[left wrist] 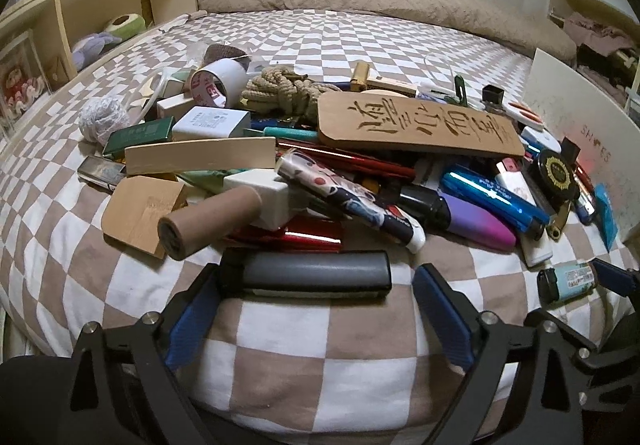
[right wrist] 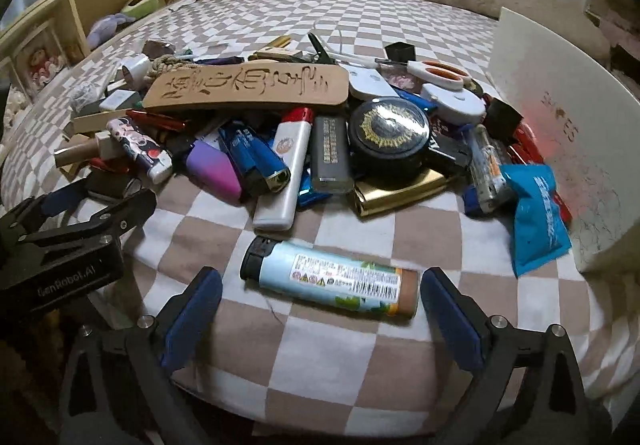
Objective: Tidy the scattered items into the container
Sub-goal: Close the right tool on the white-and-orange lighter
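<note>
Both tools sit low over the near edge of the checkered bed point(left wrist: 280, 325), pointing toward the far pillow end, each with its blue-padded fingers spread apart and gripping nothing. The left tool point(left wrist: 316, 309) faces a dark grey lighter point(left wrist: 308, 273) lying crosswise just beyond its fingertips; the lighter's left end looks to touch the left finger point(left wrist: 192, 317), though the angle makes that hard to confirm. The right tool point(right wrist: 320, 309) brackets a pale blue lighter point(right wrist: 332, 281), which lies crosswise between the pads, its brown end just beside the right finger point(right wrist: 452, 317).

The heap of scattered items lies beyond both, topped by a carved wooden plaque point(left wrist: 416, 125). The left view alone shows the rope bundle point(left wrist: 280, 93), tape roll point(left wrist: 220, 81) and cardboard tube point(left wrist: 208, 221) clearly. The right view alone shows the orange-handled scissors point(right wrist: 436, 73), round black tin point(right wrist: 388, 133) and blue packet point(right wrist: 536, 221) plainly, plus the white container wall point(right wrist: 560, 105) at far right.
</note>
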The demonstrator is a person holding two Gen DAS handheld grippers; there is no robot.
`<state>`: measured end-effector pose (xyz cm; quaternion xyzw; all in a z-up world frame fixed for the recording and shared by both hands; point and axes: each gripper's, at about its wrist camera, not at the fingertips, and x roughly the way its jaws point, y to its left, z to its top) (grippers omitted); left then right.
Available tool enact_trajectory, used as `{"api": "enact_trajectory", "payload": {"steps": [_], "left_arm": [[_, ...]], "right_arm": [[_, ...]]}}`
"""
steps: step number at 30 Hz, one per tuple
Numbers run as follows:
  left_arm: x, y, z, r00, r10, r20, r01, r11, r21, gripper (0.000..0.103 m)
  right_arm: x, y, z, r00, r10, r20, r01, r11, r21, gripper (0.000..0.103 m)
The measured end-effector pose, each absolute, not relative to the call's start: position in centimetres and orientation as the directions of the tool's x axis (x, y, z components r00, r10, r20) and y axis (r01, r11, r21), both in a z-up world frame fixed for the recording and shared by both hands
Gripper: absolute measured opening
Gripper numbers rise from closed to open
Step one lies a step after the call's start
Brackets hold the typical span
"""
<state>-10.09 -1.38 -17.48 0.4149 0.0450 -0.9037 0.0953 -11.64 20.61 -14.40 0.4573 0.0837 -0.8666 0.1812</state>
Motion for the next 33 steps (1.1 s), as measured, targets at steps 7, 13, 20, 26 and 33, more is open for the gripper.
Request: {"api": "enact_trajectory", "payload": {"steps": [7, 13, 20, 26, 33], "left_arm": [[-10.0, -1.7, -17.5, -0.636, -0.112, -0.763, 0.216, -0.976, -0.037, 0.097], [-9.8, -1.7, -17.5, -0.635, -0.111, -0.764, 0.219, -0.975, -0.041, 0.098], [-9.8, -2.1, -17.3, -0.638, -0.098, -0.764, 0.222, -0.973, -0.06, 0.098], [-9.8, -1.7, -17.2, -0.633, -0.098, -0.768, 0.22, -0.974, -0.057, 0.098], [-9.4, -1.6, -16.9, -0.639, -0.09, -0.764, 0.216, -0.974, -0.066, 0.081]], "right_arm": [[-10.9, 22.4, -14.4, -0.549, -0.243, -0.8, 0.235, -0.963, 0.132, 0.1], [-11.8, 21.7, -14.5, -0.562, -0.219, -0.797, 0.175, -0.974, 0.145, 0.1], [-11.8, 21.9, -14.5, -0.582, -0.203, -0.787, 0.185, -0.976, 0.115, 0.084], [-11.4, 21.9, -14.5, -0.588, -0.199, -0.784, 0.213, -0.973, 0.088, 0.084], [-11.4, 21.9, -14.6, -0.593, -0.195, -0.781, 0.22, -0.973, 0.075, 0.084]]}}
